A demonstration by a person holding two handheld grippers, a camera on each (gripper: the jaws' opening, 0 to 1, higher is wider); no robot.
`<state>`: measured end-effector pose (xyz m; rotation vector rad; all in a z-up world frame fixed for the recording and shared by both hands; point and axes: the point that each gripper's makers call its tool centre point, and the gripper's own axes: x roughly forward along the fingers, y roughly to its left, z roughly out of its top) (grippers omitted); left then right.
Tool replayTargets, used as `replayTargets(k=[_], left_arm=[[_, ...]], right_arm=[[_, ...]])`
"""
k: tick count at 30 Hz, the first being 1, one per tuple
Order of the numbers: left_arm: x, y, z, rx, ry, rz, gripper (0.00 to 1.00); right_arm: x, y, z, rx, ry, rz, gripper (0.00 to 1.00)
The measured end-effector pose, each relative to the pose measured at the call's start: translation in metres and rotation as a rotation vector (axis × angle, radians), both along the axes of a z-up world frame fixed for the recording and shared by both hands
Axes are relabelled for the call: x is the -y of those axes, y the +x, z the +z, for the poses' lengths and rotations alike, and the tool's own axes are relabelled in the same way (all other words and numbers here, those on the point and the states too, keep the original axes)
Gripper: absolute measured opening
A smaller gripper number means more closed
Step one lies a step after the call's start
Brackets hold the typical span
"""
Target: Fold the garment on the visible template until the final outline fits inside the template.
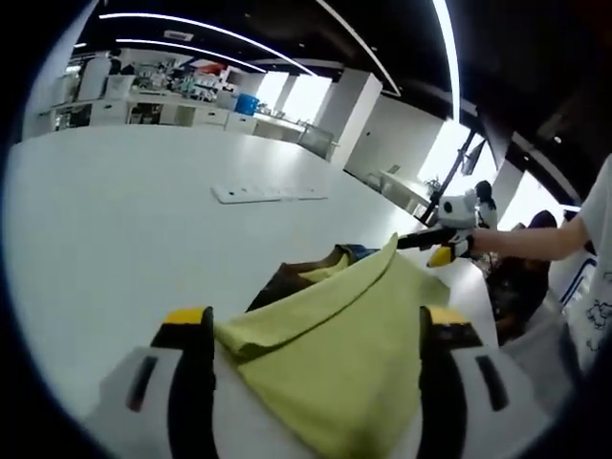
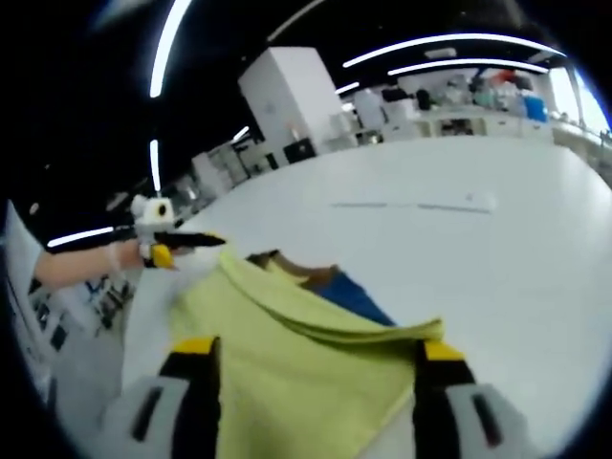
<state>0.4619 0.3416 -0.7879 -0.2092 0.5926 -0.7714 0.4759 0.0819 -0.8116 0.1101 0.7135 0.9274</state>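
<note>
A yellow garment (image 1: 335,354) lies folded on the white table, spreading between my left gripper's (image 1: 317,320) open jaws, and a folded corner touches the left jaw's tip. Its far corner reaches my right gripper (image 1: 430,244), which comes in from the right on a person's arm. In the right gripper view the same garment (image 2: 296,373) fills the gap between the right gripper's (image 2: 316,349) open jaws. There the left gripper (image 2: 191,244) sits at the far corner. A brown and blue flat piece (image 1: 287,279) (image 2: 352,296) shows from under the cloth's far edge.
A flat white strip (image 1: 270,193) (image 2: 411,206) lies further out on the white table (image 1: 115,229). Benches with lab clutter (image 1: 182,86) line the room's back wall. The person's sleeve (image 1: 593,258) is at the right.
</note>
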Motion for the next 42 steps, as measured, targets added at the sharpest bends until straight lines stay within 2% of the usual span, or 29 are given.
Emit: replayTargets(k=[7, 11, 18, 21, 26, 31, 34, 42], left_arm=[[-0.003, -0.017, -0.008, -0.041, 0.025, -0.014, 0.85], [0.012, -0.027, -0.007, -0.054, 0.013, -0.044, 0.84], [0.023, -0.028, -0.015, -0.076, 0.017, -0.057, 0.84], [0.03, -0.028, -0.013, -0.081, -0.005, -0.065, 0.83], [0.03, -0.018, -0.016, -0.075, -0.014, -0.063, 0.83], [0.032, -0.007, -0.013, -0.053, -0.029, -0.023, 0.83], [0.028, 0.0, -0.017, -0.075, -0.038, 0.006, 0.83], [0.02, 0.012, -0.022, -0.082, -0.045, 0.042, 0.81]], right_arm=[[-0.001, 0.0, 0.0, -0.002, 0.003, 0.001, 0.83], [0.0, 0.001, 0.001, -0.003, 0.008, -0.003, 0.83], [0.0, -0.001, 0.0, -0.007, 0.007, 0.001, 0.83], [0.001, 0.0, -0.002, -0.011, 0.007, 0.001, 0.82], [0.001, 0.002, -0.003, -0.011, 0.012, -0.002, 0.82], [0.002, 0.005, -0.006, -0.016, 0.005, -0.009, 0.81], [0.003, 0.008, -0.007, -0.017, 0.007, -0.019, 0.8], [0.003, 0.013, -0.006, -0.013, 0.021, -0.044, 0.8]])
